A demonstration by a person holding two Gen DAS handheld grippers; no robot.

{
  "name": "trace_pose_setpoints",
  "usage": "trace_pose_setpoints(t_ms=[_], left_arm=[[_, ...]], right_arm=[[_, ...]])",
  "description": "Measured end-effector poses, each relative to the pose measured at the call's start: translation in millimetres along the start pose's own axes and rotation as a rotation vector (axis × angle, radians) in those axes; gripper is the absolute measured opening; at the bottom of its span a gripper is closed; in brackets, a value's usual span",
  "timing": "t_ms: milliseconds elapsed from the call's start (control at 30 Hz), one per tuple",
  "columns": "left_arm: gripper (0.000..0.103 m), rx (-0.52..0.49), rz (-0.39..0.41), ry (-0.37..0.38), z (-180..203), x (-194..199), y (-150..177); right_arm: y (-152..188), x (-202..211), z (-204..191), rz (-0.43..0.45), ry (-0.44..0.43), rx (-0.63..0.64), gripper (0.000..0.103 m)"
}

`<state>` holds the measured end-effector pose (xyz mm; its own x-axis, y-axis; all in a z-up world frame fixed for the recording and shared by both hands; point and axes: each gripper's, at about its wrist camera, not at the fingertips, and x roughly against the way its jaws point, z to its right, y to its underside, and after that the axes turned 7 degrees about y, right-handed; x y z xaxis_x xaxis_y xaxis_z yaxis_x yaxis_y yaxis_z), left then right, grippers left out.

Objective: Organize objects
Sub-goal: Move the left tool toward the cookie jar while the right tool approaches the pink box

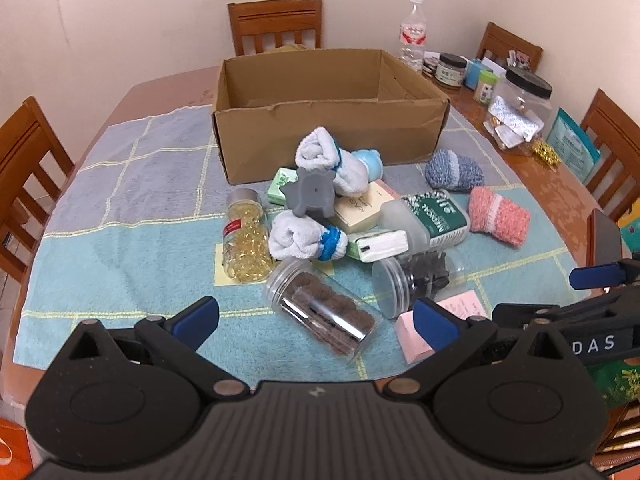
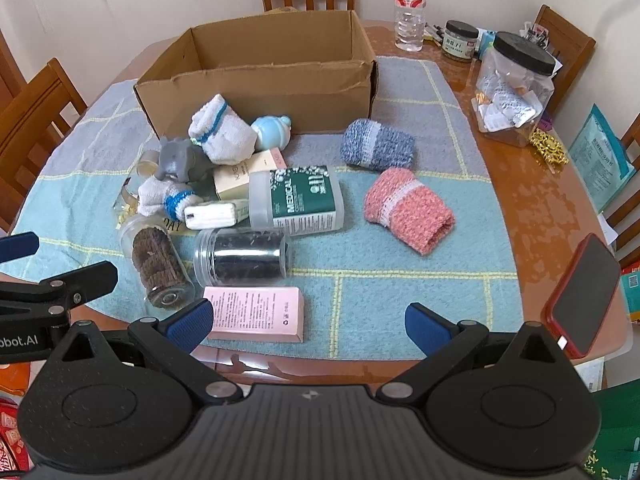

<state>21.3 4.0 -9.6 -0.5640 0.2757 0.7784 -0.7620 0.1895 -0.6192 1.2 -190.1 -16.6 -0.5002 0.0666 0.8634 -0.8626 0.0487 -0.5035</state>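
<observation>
An open cardboard box [image 1: 328, 140] [image 2: 260, 96] stands on a checked cloth. In front of it lies a heap: white socks [image 1: 304, 236] [image 2: 220, 128], a grey toy [image 1: 310, 194], a green medical bottle [image 2: 298, 200], a jar of yellow capsules [image 1: 245, 240], a jar of brown discs [image 1: 324, 314] [image 2: 158, 264], a dark-filled jar [image 2: 242, 258] and a pink carton [image 2: 256, 312]. A blue sock roll [image 2: 376, 146] and a pink sock roll [image 2: 408, 208] lie to the right. My left gripper [image 1: 316, 314] hangs open above the brown-disc jar, apart from it. My right gripper [image 2: 308, 322] stands open over the cloth's near edge, its left fingertip next to the pink carton.
Wooden chairs [image 1: 276, 24] ring the table. Along the bare right side stand a water bottle [image 2: 410, 8], small jars [image 2: 460, 40], a big clear jar with a black lid [image 2: 514, 88], a teal packet [image 2: 600, 160] and a red-cased phone [image 2: 584, 296].
</observation>
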Motion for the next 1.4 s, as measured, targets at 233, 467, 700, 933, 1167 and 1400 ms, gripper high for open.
trace_pose_setpoints(t_ms=[233,467,700,933,1167,1400], left_arm=[[0.102,-0.053,-0.027,0.059,-13.0,-11.6,6.7],[0.102,-0.144,-0.048,0.105,-25.5,-18.0,8.9],[0.102,-0.257,-0.070,0.157,-38.1,-26.3,10.7],[0.102,-0.323,-0.094,0.187,-47.1,-38.2,13.0],[0.102,-0.373,-0.114,0.230,-44.5,-55.3,12.1],[0.102,-0.429,-0.117,0.268,-34.1,-72.3,13.5]], right_arm=[[12.0,-15.2,-4.7,-0.020,-0.025,-0.004,0.103],[16.4,-26.0,-11.2,-0.022,-0.075,0.000,0.103],[21.4,-41.8,-23.2,-0.040,-0.097,0.004,0.103],[23.3,-63.6,-41.7,-0.034,-0.071,0.008,0.103],[25.9,-82.1,-43.7,-0.043,-0.018,0.007,0.103],[27.7,-85.7,-35.3,-0.024,0.041,0.057,0.103]])
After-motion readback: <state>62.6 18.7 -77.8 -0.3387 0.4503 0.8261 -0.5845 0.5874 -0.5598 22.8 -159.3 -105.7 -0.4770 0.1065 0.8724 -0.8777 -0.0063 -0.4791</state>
